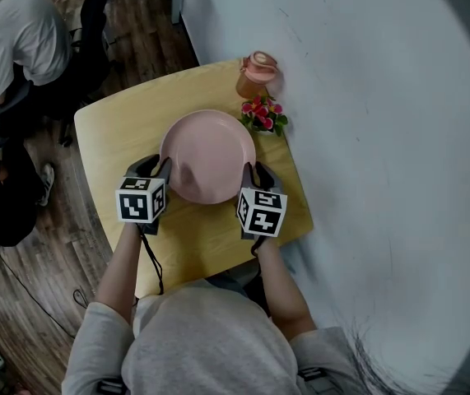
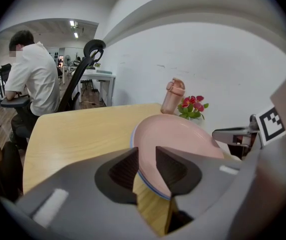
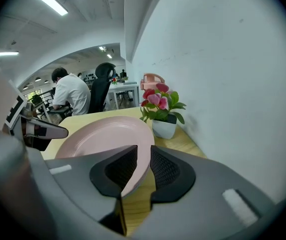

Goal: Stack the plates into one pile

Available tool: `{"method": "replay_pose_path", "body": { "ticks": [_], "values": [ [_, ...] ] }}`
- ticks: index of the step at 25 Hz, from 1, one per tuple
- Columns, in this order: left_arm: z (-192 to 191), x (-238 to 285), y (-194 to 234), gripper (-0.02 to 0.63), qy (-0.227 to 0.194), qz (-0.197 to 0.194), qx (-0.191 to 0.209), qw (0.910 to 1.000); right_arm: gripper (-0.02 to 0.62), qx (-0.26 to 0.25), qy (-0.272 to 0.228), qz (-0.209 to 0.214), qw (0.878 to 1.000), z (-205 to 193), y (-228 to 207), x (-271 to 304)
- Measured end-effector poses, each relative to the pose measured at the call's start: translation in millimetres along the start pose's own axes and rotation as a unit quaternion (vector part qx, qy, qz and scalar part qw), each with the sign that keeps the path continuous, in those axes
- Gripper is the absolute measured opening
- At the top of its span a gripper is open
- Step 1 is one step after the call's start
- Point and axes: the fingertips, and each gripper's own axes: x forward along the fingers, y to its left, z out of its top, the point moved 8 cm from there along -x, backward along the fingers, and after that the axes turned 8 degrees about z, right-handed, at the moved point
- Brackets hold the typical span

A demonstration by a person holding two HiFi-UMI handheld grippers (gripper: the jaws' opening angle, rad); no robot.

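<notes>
**A:** Where's the pink plate [image 1: 208,155]?

**B:** Mid-frame on the surface [image 1: 107,134]. My left gripper [image 2: 147,152] and right gripper [image 3: 144,149] straddle its rim with jaws apart, not pinching. I'd draw both 2 straight back, clear of the rim.

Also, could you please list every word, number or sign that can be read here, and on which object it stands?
No readable text anywhere.
Left cube and right cube: only black-and-white square markers, no letters or numbers.
Pink bottle, pink plate, flowerpot: no print visible.
</notes>
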Motion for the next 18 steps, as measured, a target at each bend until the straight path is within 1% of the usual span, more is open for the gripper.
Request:
{"method": "replay_pose_path", "body": {
  "ticks": [1, 5, 6, 8, 13, 18],
  "values": [
    [1, -3, -1, 0.167, -0.005, -0.001, 0.001, 1.0000, 0.063, -0.002, -0.010, 0.004, 1.000, 3, 2, -3],
    [10, -21, -2, 0.110, -0.035, 0.000, 0.004, 0.9994, 0.053, 0.003, -0.052, 0.044, 0.998, 14, 16, -19],
    [12, -25, -2, 0.099, -0.043, 0.001, 0.005, 0.9991, 0.014, 0.002, -0.059, 0.047, 0.997, 16, 18, -23],
    [16, -36, -3, 0.059, -0.060, 0.002, 0.006, 0.9982, 0.003, -0.007, -0.069, 0.050, 0.996, 19, 22, -31],
    [26, -63, -9, 0.058, -0.106, 0.008, 0.018, 0.9941, 0.003, -0.025, -0.097, 0.061, 0.993, 27, 29, -53],
    [38, -95, -20, 0.058, -0.165, 0.014, 0.032, 0.9856, 0.003, -0.042, -0.133, 0.068, 0.988, 39, 33, -80]
  ]
}}
